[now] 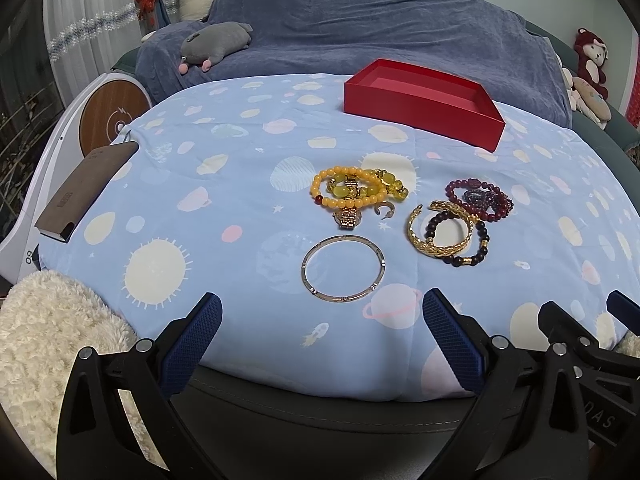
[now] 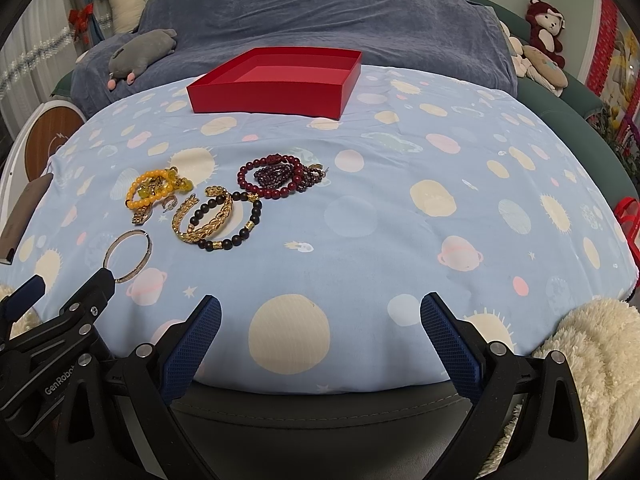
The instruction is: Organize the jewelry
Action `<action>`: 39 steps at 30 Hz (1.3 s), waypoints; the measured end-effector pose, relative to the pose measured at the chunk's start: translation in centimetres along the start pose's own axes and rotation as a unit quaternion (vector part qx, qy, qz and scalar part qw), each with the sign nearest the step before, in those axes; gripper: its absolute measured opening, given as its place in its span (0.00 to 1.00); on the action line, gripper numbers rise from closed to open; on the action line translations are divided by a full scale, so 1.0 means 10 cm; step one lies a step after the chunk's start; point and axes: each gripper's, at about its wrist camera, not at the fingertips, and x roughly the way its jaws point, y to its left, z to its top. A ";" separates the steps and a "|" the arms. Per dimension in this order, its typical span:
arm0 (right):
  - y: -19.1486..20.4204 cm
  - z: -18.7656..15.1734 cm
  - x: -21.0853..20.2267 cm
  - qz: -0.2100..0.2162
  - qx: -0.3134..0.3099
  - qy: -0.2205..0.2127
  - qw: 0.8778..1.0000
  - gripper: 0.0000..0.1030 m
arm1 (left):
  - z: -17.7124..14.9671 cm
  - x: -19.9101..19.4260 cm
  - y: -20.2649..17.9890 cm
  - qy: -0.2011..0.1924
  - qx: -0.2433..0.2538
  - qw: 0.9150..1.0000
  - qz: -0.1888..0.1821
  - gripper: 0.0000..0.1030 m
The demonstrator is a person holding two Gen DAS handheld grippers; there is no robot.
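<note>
Nearest the lens, the left hand-held gripper [image 1: 322,336] hangs with its blue ribbed fingers spread wide and nothing between them, low over the near edge of the surface covered by a pale blue planet-print cloth [image 1: 208,168]. The right hand-held gripper [image 2: 320,334] is likewise spread wide and holds nothing, just beside the left one.

At the far left edge of the cloth lies a flat brown rectangular case [image 1: 86,190], with a fluffy cream blanket [image 1: 52,332] bunched near it. Toward the middle, a thin silver metal bangle [image 1: 343,268] lies flat by itself, straight ahead of the left hand-held gripper. Just beyond it sits a heap made of a yellow beaded bracelet [image 1: 348,188], a chunkier translucent yellow-green bead bracelet [image 1: 390,184] and a gold-toned link wristwatch [image 1: 348,216], all touching. A small curved metal piece, possibly an earring [image 1: 385,211], lies just beside the heap.

Further right, a gold braided open cuff [image 1: 440,236] overlaps a black beaded bracelet with gold spacers [image 1: 472,246]. Beyond those, touching or nearly so, a dark red beaded bracelet [image 1: 476,190] rings a tangle of smaller purple-red bead strands [image 1: 486,202].

Well apart from all the jewelry, at the far side of the cloth, stands an open red rectangular cardboard box [image 1: 420,108], its visible interior bare. Behind it runs a sofa under a blue-grey throw [image 1: 380,28].
</note>
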 end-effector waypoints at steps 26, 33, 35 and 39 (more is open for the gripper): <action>-0.07 0.03 0.14 0.020 0.031 0.010 0.999 0.93 | 0.10 0.19 0.09 0.018 -0.014 1.000 -0.001 0.93; -0.08 0.03 0.18 0.019 0.036 0.013 0.999 0.93 | 0.19 0.46 -0.03 0.049 0.026 0.998 -0.002 0.91; -0.07 0.03 0.19 0.020 0.032 0.013 0.999 0.93 | 0.21 0.52 -0.05 0.060 0.028 0.998 -0.008 0.86; -0.02 0.02 0.21 0.019 0.021 0.013 1.000 0.93 | 0.23 0.64 -0.03 0.085 0.020 0.996 -0.017 0.81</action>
